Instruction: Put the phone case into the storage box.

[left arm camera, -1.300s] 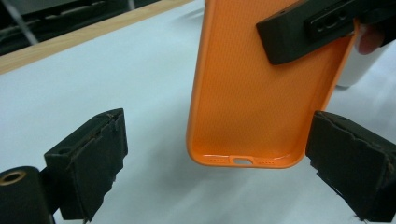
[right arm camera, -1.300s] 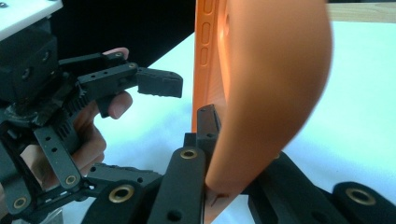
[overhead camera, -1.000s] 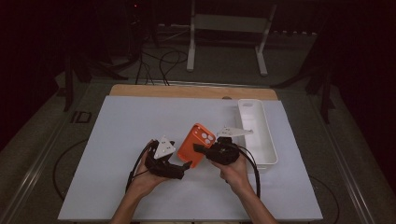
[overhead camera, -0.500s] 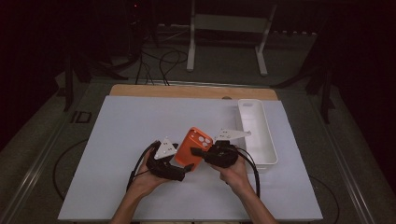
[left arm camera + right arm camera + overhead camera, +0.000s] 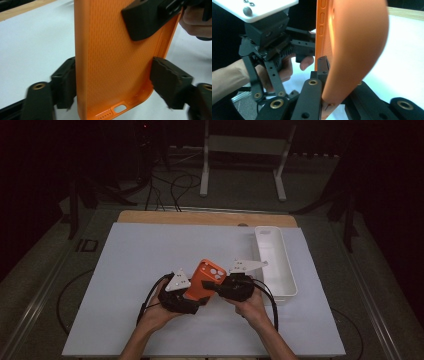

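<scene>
A: Nearest the person, what does each tool hold?

B: The right tool (image 5: 219, 289) is pressed tight on one long edge of the orange phone case (image 5: 204, 280), one jaw inside the shell and one on its back. The left tool (image 5: 192, 301) has just been closing; its jaws flank the case's lower end, still slightly clear of both side walls.

A: Where is the case?

B: Raised above the white bench (image 5: 140, 255), between both hands, its camera cut-out pointing away from the person.

A: Beyond it?

B: A white tray (image 5: 287, 275) lies at the bench's right edge.
</scene>
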`<state>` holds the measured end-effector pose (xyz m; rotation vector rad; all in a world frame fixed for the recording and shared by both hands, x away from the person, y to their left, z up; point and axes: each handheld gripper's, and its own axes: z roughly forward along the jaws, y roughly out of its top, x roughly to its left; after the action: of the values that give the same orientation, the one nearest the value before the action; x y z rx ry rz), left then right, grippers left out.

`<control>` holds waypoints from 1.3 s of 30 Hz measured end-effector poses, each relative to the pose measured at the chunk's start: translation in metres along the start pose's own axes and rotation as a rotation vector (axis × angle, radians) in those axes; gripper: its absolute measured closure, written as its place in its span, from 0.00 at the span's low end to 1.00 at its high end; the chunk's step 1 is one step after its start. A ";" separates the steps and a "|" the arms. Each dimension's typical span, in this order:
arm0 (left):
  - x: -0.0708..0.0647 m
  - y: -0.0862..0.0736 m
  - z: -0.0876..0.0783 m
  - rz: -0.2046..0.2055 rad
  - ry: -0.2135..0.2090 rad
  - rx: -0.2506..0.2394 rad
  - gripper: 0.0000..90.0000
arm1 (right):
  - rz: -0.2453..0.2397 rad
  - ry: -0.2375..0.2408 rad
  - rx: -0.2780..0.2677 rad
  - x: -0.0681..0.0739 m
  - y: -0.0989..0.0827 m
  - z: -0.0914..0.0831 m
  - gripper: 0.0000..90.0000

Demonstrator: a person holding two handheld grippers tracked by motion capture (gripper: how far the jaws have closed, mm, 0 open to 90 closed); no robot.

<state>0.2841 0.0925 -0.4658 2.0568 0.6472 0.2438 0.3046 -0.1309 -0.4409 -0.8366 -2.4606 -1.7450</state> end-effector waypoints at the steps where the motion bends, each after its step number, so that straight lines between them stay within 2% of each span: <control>1: 0.000 0.000 0.000 0.000 0.000 0.000 0.33 | 0.000 0.000 0.000 0.000 0.000 0.000 0.96; 2: 0.001 0.000 0.000 -0.006 -0.027 -0.002 0.33 | -0.001 0.005 -0.003 0.000 0.000 0.000 0.96; 3: 0.001 -0.001 0.000 -0.005 -0.035 -0.004 0.37 | -0.005 0.014 0.001 -0.001 0.000 -0.001 0.96; 9: 0.005 -0.002 -0.003 -0.020 -0.076 -0.007 0.49 | -0.014 0.038 0.003 -0.004 0.000 -0.004 0.96; 14: 0.005 -0.006 -0.004 -0.010 -0.105 -0.006 0.60 | -0.002 0.061 -0.001 -0.008 0.000 -0.005 0.94; 17: 0.007 -0.009 -0.004 -0.014 -0.116 -0.011 0.69 | -0.005 0.065 0.008 -0.009 0.000 -0.005 0.90; 20: 0.007 -0.011 -0.004 -0.019 -0.127 -0.015 0.73 | -0.002 0.068 0.019 -0.010 -0.001 -0.004 0.87; 22: 0.007 -0.012 -0.004 -0.025 -0.138 -0.020 0.81 | 0.001 0.068 0.025 -0.012 -0.002 -0.004 0.82; 26: 0.007 -0.013 -0.004 -0.038 -0.167 -0.037 0.87 | 0.006 0.069 0.022 -0.012 -0.001 -0.004 0.75; 30: 0.006 -0.014 -0.003 -0.040 -0.163 -0.043 0.89 | 0.014 0.067 0.020 -0.012 -0.001 -0.004 0.70; 36: 0.004 -0.012 -0.006 -0.026 -0.120 -0.063 0.90 | 0.034 0.047 0.022 -0.013 -0.002 -0.002 0.60; 39: 0.002 -0.012 -0.007 -0.020 -0.109 -0.072 0.94 | 0.029 0.022 0.030 -0.011 -0.002 0.000 0.50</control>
<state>0.2788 0.1039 -0.4718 1.9783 0.5840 0.1404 0.3130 -0.1362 -0.4463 -0.8412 -2.4414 -1.6946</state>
